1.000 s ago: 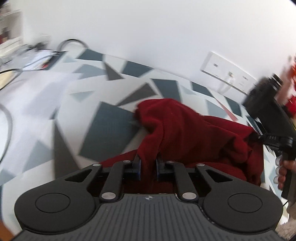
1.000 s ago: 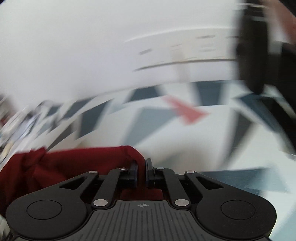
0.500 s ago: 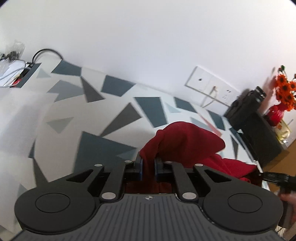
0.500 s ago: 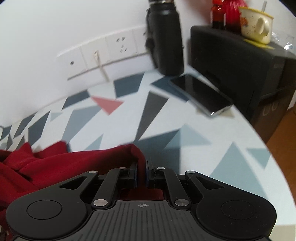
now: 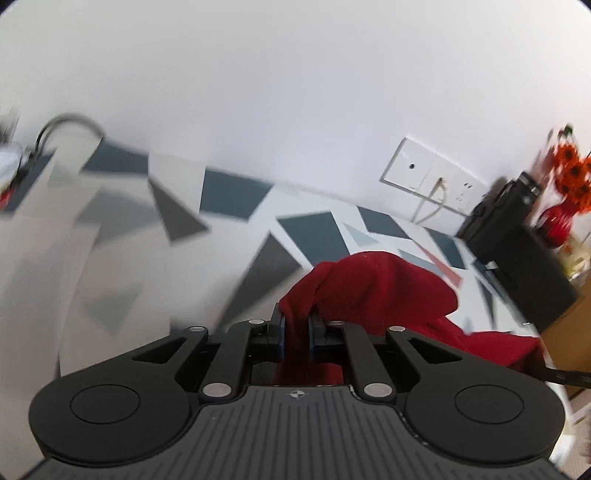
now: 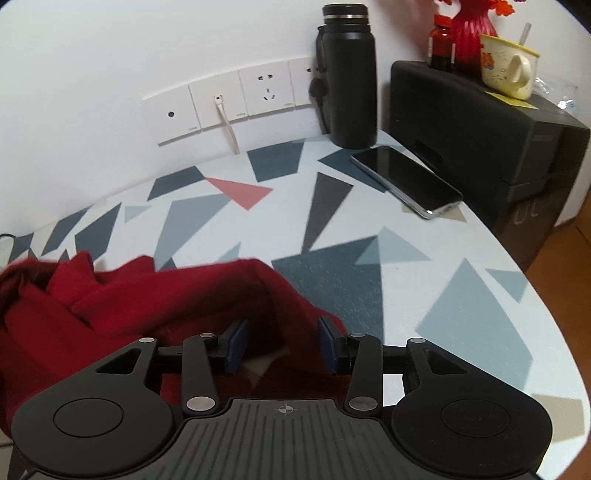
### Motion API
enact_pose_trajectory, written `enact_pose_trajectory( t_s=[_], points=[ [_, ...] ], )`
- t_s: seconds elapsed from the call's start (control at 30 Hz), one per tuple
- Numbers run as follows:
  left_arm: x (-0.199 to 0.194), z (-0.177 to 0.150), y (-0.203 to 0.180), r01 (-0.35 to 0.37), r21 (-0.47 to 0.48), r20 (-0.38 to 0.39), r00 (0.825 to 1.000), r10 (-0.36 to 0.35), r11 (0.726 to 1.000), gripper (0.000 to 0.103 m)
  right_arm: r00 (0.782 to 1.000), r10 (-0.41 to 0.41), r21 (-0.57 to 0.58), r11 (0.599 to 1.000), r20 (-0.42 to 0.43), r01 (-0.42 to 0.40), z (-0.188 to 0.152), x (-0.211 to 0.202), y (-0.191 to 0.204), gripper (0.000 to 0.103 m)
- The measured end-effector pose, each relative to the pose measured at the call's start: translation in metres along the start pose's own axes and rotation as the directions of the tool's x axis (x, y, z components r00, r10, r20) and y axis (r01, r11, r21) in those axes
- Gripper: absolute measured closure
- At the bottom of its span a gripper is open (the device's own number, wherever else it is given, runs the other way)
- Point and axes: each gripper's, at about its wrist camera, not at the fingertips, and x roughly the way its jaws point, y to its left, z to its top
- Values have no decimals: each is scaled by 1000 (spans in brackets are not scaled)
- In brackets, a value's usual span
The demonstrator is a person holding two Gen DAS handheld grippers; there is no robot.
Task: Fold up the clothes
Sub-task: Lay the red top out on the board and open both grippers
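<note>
Change: your right gripper (image 6: 282,345) has just been opening; its pads no longer pinch the dark red knit garment (image 6: 155,302), which still lies between them.
Table: white round tabletop with grey, blue and pink triangles (image 6: 424,295); the garment is heaped on its near left part.
Printer: black box (image 6: 480,122) beside the table, carrying a cream mug (image 6: 508,66) with a straw, a red vase (image 6: 471,31) and a small brown bottle (image 6: 441,48).
Flask: tall black bottle (image 6: 347,74) at the wall.
Phone: dark slab (image 6: 404,179) just before it.
Left gripper (image 5: 295,338): narrow, clamped on a raised fold of the garment (image 5: 369,291).
</note>
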Motion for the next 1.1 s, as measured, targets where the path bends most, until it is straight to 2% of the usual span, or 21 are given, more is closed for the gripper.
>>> enact_pose_trajectory(
  t_s=[0.07, 0.17, 0.2, 0.23, 0.3, 0.4, 0.57, 0.7, 0.77, 0.83, 0.9, 1.1],
  points=[
    [17, 13, -3, -31, 46, -6, 999, 32, 998, 91, 1000, 4, 10, 1000, -3, -4, -4, -3, 1, 65],
    [34, 19, -4, -61, 91, -61, 996, 66, 994, 82, 1000, 25, -13, 1000, -5, -25, -8, -7, 9, 65],
    [30, 16, -4, -37, 96, -67, 997, 43, 995, 75, 999, 33, -28, 999, -6, -33, -9, -8, 13, 65],
    [27, 13, -4, -13, 101, -74, 997, 20, 995, 62, 999, 42, -44, 998, -7, -43, -10, -8, 16, 65],
    [15, 4, -5, 27, 112, -86, 996, -18, 993, 49, 998, 66, -76, 995, 7, -66, -11, -10, 23, 65],
    [-3, -11, -6, 63, 117, -115, 992, -49, 991, 49, 992, 124, -117, 986, 5, -123, -12, -10, 34, 65],
    [-23, -41, -9, 115, 61, -197, 975, -101, 991, 49, 979, 198, -166, 965, -46, -203, -15, 1, 52, 64],
    [-27, -65, -19, 124, 81, -247, 964, -101, 989, 49, 964, 243, -183, 948, -107, -260, -22, 17, 66, 54],
    [-27, -71, -21, 125, 63, -257, 961, -105, 990, 49, 959, 250, -197, 942, -134, -273, -25, 26, 74, 55],
    [-30, -75, -22, 130, 39, -254, 960, -116, 991, 49, 954, 257, -212, 935, -154, -286, -29, 32, 81, 64],
    [-33, -78, -22, 135, 18, -256, 959, -126, 991, 49, 950, 267, -225, 928, -161, -298, -31, 34, 86, 82],
    [-37, -87, -25, 144, 21, -282, 950, -132, 989, 48, 938, 317, -213, 916, -138, -341, -23, 32, 91, 87]
  ],
)
